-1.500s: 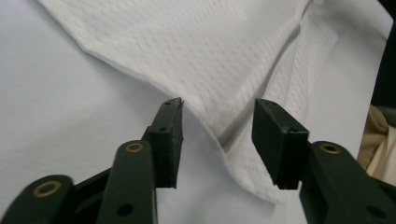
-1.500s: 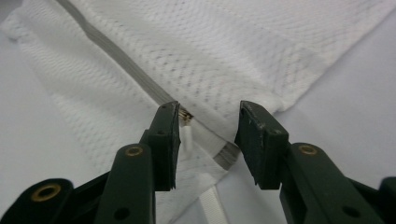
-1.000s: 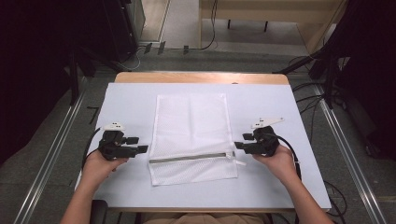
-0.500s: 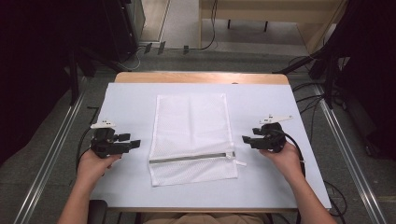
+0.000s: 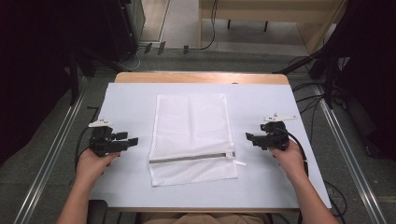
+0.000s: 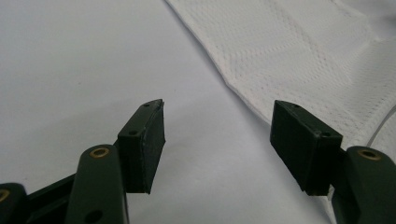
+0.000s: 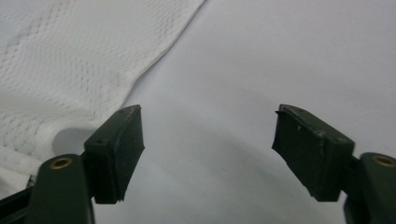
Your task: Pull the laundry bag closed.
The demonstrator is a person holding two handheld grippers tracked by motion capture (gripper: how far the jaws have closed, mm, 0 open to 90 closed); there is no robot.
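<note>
We note the mesh bag flat mid-table, zipper end nearest us. Left gripper and right gripper flank it, apart from its edges, both spread wide, empty; the right's jaws have just been opening.

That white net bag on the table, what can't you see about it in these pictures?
- Inside the mesh bag: high view, too small and flat to tell whether anything is in it.
- Its zipper pull: high view, too small to make out.
- Most of the bag: left claw view and right claw view, cut off by the picture edges.
</note>
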